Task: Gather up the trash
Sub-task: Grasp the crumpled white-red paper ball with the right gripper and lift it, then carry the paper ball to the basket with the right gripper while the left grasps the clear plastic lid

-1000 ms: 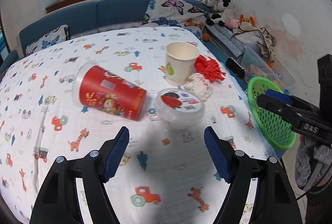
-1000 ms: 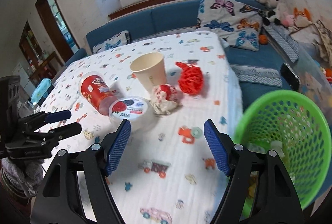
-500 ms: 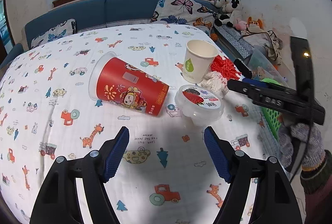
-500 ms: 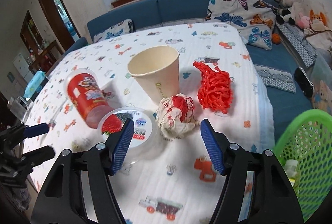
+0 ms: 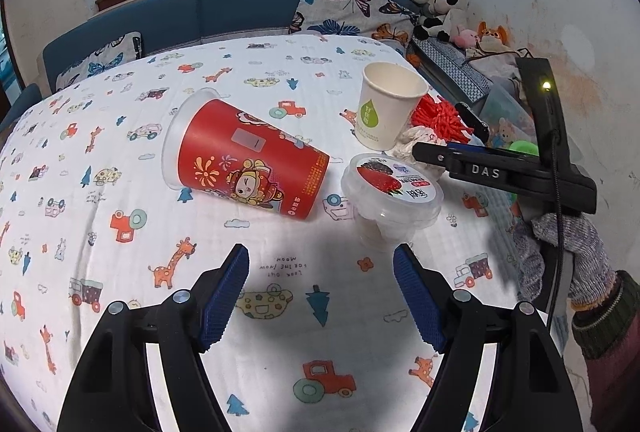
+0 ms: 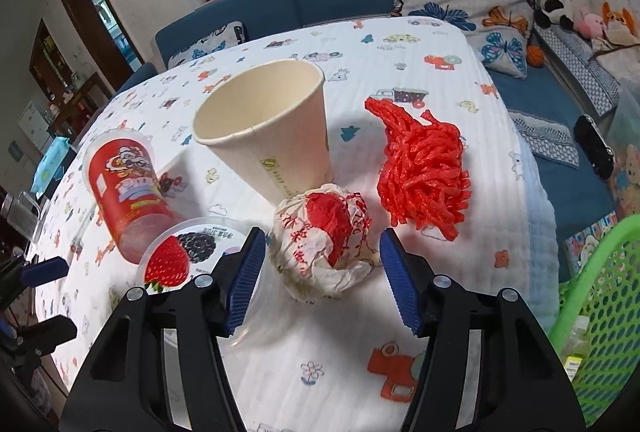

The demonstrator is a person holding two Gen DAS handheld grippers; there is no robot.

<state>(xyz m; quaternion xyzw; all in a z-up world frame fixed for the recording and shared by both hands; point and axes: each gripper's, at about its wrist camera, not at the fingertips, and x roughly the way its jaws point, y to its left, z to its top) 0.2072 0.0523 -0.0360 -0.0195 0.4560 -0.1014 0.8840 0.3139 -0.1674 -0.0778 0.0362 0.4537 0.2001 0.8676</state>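
On the patterned tablecloth [image 5: 120, 160] lie a tipped red cup [image 5: 244, 160], a clear lidded tub [image 5: 390, 192], an upright paper cup [image 5: 386, 110], a crumpled wrapper [image 6: 324, 236] and a red mesh bundle [image 6: 424, 168]. My right gripper [image 6: 322, 280] is open, its pads either side of the wrapper, just short of it. It also shows in the left wrist view [image 5: 436, 154], over the tub's far side. My left gripper [image 5: 322, 296] is open and empty, in front of the red cup and tub.
A green mesh basket [image 6: 600, 296] stands beyond the table's right edge. A blue sofa [image 5: 240, 12] with butterfly cushions runs behind the table, with soft toys [image 5: 440, 12] at its right end. A black object [image 6: 592, 144] lies on the sofa.
My right gripper has moved forward from beside the basket up to the crumpled wrapper. My left gripper has come closer to the red cup and tub. Both stayed open.
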